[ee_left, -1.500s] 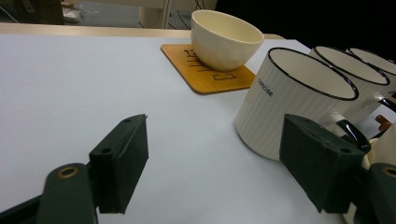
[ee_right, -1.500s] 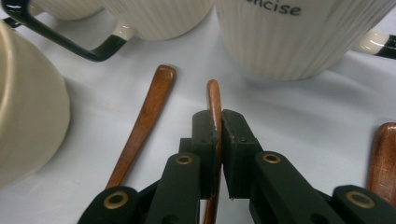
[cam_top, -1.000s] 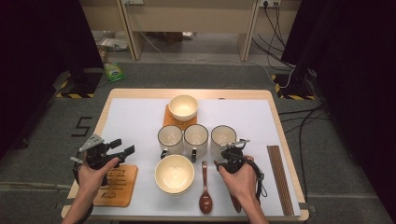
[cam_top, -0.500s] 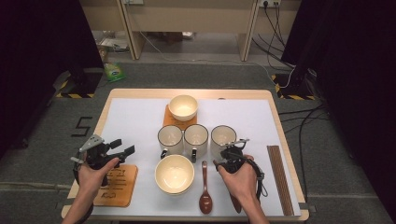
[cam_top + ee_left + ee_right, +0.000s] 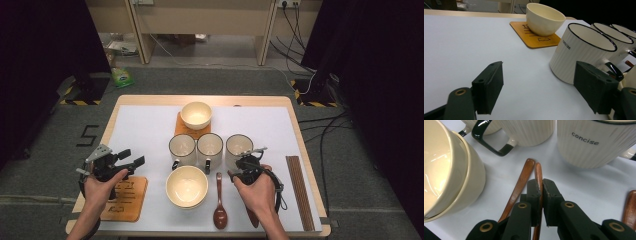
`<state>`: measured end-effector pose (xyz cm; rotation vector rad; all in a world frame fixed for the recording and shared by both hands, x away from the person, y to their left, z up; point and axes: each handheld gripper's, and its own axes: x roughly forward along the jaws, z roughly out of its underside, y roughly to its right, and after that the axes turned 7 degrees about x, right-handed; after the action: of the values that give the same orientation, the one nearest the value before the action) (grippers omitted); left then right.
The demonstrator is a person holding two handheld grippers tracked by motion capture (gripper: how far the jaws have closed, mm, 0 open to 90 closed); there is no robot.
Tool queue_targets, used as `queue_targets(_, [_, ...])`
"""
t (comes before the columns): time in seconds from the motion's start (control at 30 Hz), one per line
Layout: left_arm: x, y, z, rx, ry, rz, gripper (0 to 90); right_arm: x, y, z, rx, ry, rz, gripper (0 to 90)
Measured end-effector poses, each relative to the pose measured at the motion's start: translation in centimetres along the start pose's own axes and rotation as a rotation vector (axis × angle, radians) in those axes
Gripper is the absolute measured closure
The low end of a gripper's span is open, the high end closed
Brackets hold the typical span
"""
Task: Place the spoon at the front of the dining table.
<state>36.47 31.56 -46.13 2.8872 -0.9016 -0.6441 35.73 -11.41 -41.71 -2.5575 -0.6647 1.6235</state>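
My right gripper (image 5: 541,185) is shut on the thin handle of a brown wooden spoon (image 5: 538,171), whose tip pokes out past the jaws toward a white "concise" mug (image 5: 594,142). A second wooden spoon (image 5: 520,185) lies beside it on the mat, next to two stacked cream bowls (image 5: 449,170). In the high view the right gripper (image 5: 243,161) sits just in front of the rightmost mug (image 5: 239,147). My left gripper (image 5: 131,157) hovers open at the front left above a wooden coaster (image 5: 127,197); its jaws (image 5: 539,92) hold nothing and face the leftmost mug (image 5: 581,50).
A cream bowl (image 5: 196,115) stands on a wooden coaster (image 5: 534,37) at the back centre. Three mugs stand in a row mid-table, the middle one (image 5: 210,148) between the others. Chopsticks (image 5: 299,190) lie along the right edge of the mat. Stacked bowls (image 5: 187,186) sit front centre.
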Motion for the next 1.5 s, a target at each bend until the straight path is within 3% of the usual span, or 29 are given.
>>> queue_targets(1.5, [0.0,0.0,0.1,0.005,-0.007,-0.002,23.5,-1.2,-0.7,-1.0,-0.031,-0.062,0.001,84.2])
